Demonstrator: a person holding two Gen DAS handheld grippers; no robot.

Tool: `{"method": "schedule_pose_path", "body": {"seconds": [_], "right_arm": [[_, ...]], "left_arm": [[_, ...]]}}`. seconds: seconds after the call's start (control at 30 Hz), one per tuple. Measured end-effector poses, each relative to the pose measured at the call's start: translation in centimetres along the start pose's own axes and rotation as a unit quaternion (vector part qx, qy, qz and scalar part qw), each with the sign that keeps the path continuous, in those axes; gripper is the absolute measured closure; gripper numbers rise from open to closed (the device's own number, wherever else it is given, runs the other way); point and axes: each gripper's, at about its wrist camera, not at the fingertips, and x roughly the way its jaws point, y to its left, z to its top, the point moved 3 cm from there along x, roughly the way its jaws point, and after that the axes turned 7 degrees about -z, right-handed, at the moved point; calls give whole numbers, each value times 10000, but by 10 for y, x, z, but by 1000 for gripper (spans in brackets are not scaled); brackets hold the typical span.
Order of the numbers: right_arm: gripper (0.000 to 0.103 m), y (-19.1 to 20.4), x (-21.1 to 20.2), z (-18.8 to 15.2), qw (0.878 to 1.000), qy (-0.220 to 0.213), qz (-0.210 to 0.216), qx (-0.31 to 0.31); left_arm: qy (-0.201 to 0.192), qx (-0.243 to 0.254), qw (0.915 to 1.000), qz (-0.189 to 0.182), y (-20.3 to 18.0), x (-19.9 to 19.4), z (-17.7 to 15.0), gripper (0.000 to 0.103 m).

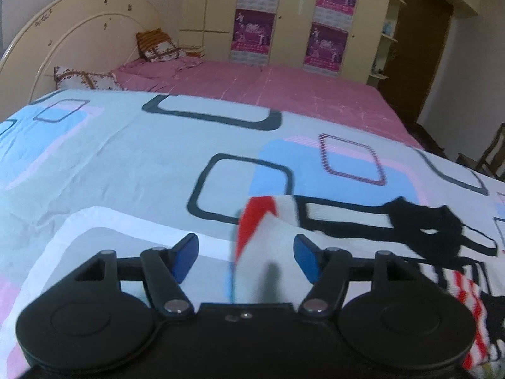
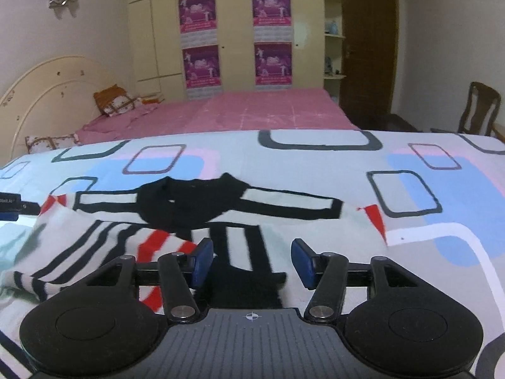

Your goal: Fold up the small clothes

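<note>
Garment handling: the small top point(image 2: 176, 221) is judged light, soft and limp; it will sag and crumple when lifted, and thin knit may slip from smooth pads.
Grip points: edges and corners are judged best, namely the sleeve ends, shoulders or hem, with one gripper to each side so that the fold line stays straight.
Garment appearance: white ground with black bands along both sleeves, a black collar area at the neck point(image 2: 189, 203), red triangular sleeve tips point(image 2: 375, 218), and red and black stripes on the near part.
Garment state: sleeves are spread outward; the near portion on the left is bunched and partly turned over, not flat.
Garment place: it is lying on the patterned bed cover point(image 2: 315, 164), near the edge closest to the cameras, with the pink sheet point(image 2: 252, 110) beyond.
Left gripper point(image 1: 246, 257): jaws are seen standing apart; a raised fold of the sleeve with its red tip point(image 1: 255, 221) sits between the blue pads point(image 1: 186, 260), but no pad is seen pressing on it; that fabric is blurred.
Right gripper point(image 2: 251, 262): jaws are seen apart above the striped body of the top; nothing is gripped.
Progress: the fold is judged unfinished.
</note>
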Motion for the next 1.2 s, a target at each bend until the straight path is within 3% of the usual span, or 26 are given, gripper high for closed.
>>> {"method": "schedule_pose_path", "body": {"seconds": [0.03, 0.17, 0.37, 0.57, 0.7, 0.8, 1.2], "right_arm": [[48, 2, 0, 0, 10000, 6, 40, -3], [68, 12, 1, 0, 9997, 83, 220, -29], [68, 29, 5, -3, 9989, 164, 418, -152], [68, 43, 14, -26, 9960, 500, 498, -552], [68, 29, 23, -41, 9959, 557, 171, -687], [68, 23, 21, -39, 9965, 629, 176, -529], [68, 28, 23, -44, 9939, 640, 156, -889]], "left_arm": [[-16, 31, 10000, -58, -5, -4, -1, 37], [-41, 245, 9992, -309, -28, -21, -11, 35], [238, 499, 9959, -715, -61, -33, -48, 35], [623, 753, 9936, -567, -62, -26, -91, 33], [566, 761, 9937, -603, -59, -26, -91, 33], [576, 730, 9939, -590, -59, -25, -91, 33], [643, 764, 9942, -390, -66, -25, -93, 32]]}}
